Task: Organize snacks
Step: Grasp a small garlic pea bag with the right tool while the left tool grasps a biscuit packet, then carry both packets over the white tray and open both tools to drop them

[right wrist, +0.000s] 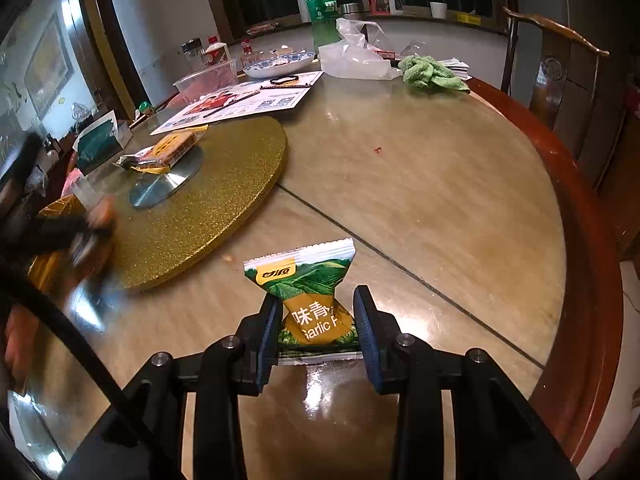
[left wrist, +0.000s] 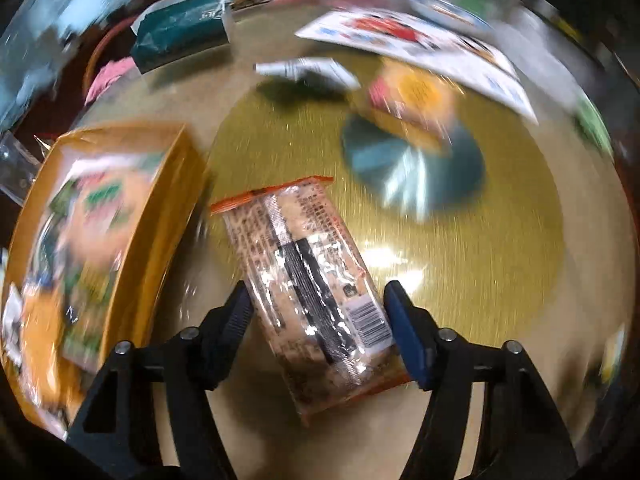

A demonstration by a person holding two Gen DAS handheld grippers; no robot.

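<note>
Both jaws clamped: left gripper [left wrist: 318, 312] on crinkly clear packet [left wrist: 308, 280], right gripper [right wrist: 316, 320] pinching glossy green sachet [right wrist: 310, 296].

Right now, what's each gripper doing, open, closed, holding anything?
Left gripper: shut on the clear snack packet with the orange edge.
Right gripper: shut on the green garlic snack packet, pinching its middle.

A turntable [right wrist: 224, 216] sat on the table [right wrist: 420, 200], left of its middle. A snack pack [right wrist: 170, 150] lay on the turntable's hub. Behind it a leaflet [right wrist: 244, 102] lay flat, with a bowl [right wrist: 280, 65] and a bottle [right wrist: 324, 12] farther back. A cloth [right wrist: 432, 74] lay at the far right near a chair [right wrist: 560, 76]. A box [left wrist: 96, 240] stood left of the turntable.
</note>
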